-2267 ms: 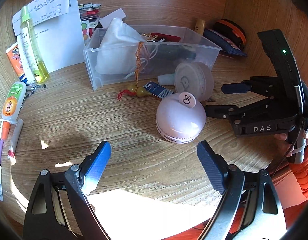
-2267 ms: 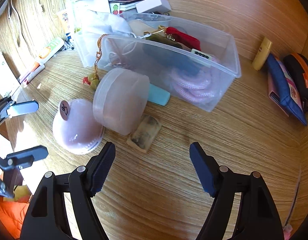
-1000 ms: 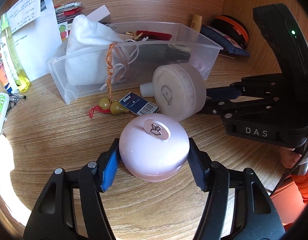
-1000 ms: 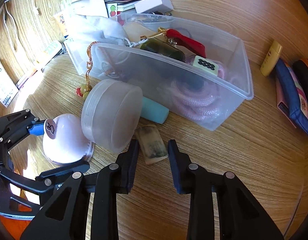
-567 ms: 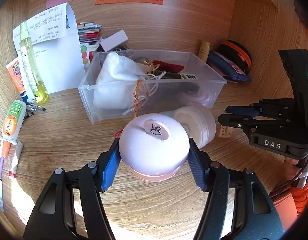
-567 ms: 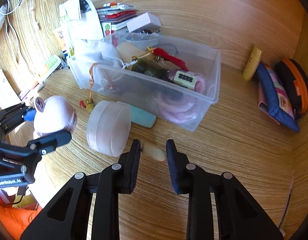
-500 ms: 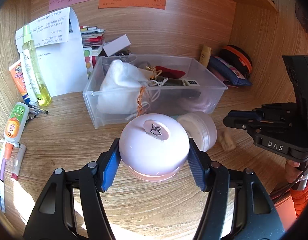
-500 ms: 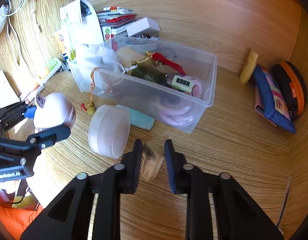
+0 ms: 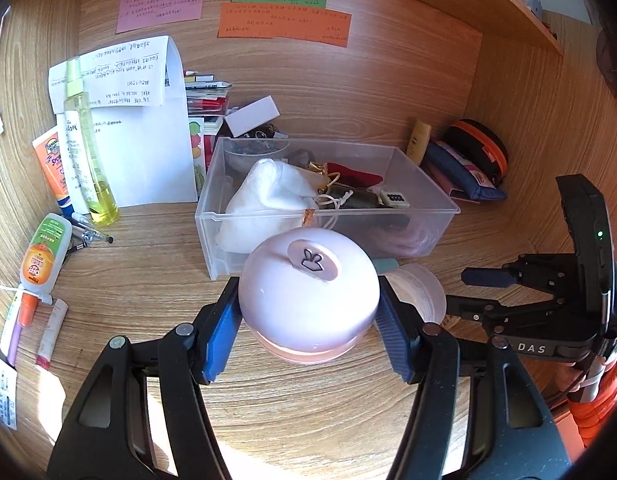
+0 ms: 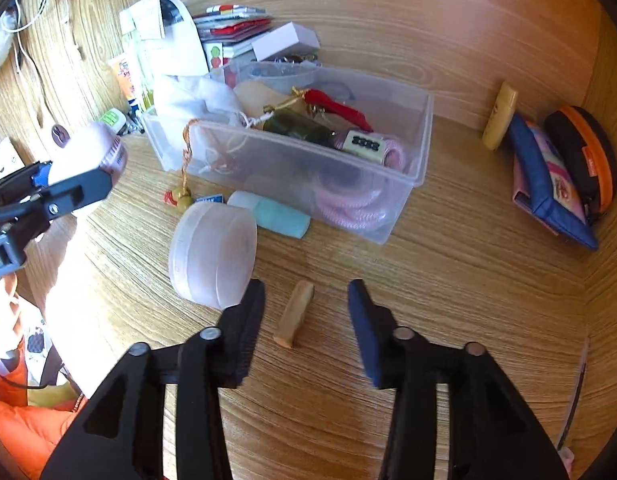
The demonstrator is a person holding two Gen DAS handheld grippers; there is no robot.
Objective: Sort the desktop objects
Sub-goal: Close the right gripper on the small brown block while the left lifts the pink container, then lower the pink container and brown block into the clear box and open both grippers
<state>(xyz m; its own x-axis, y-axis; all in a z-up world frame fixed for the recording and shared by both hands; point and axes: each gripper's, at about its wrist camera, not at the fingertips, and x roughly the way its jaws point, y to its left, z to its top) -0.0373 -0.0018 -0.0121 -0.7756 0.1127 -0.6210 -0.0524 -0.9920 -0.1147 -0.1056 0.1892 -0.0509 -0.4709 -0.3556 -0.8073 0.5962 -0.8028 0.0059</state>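
Pink dome gadget (image 9: pixel 308 294) w/ a rabbit-mark tab on top sits clamped in your left gripper (image 9: pixel 308 326), centre of the left wrist view; blue pads press both its sides and it's lifted clear of the wooden desk (image 9: pixel 148 264). Behind it, mid-frame, the clear plastic bin (image 9: pixel 324 216) holds a white cloth bag (image 9: pixel 272 196), red item and other bits. Round translucent case (image 9: pixel 418 294) peeks out just right of the dome. Your right gripper (image 9: pixel 464 292) shows at the right edge. Upper left: yellow spray bottle (image 9: pixel 88 148) upright by the sunscreen tube (image 9: pixel 52 168).

Right wrist view: your right gripper (image 10: pixel 306 308) is at lower centre, jaws opening, moderately wide. Small tan block (image 10: pixel 294 314) lies on edge on the desk (image 10: pixel 468 280) between the fingers, but neither pad touches it. Round translucent case (image 10: pixel 212 254) is just left of the left finger, w/ a teal item (image 10: pixel 280 214) behind it against the bin (image 10: pixel 308 168). Left gripper (image 10: pixel 68 178) w/ the pink dome gadget (image 10: pixel 90 148) is at the left edge, above desk level. Blue pouch (image 10: pixel 548 184) and orange-rimmed case (image 10: pixel 584 160) lean at the right wall.
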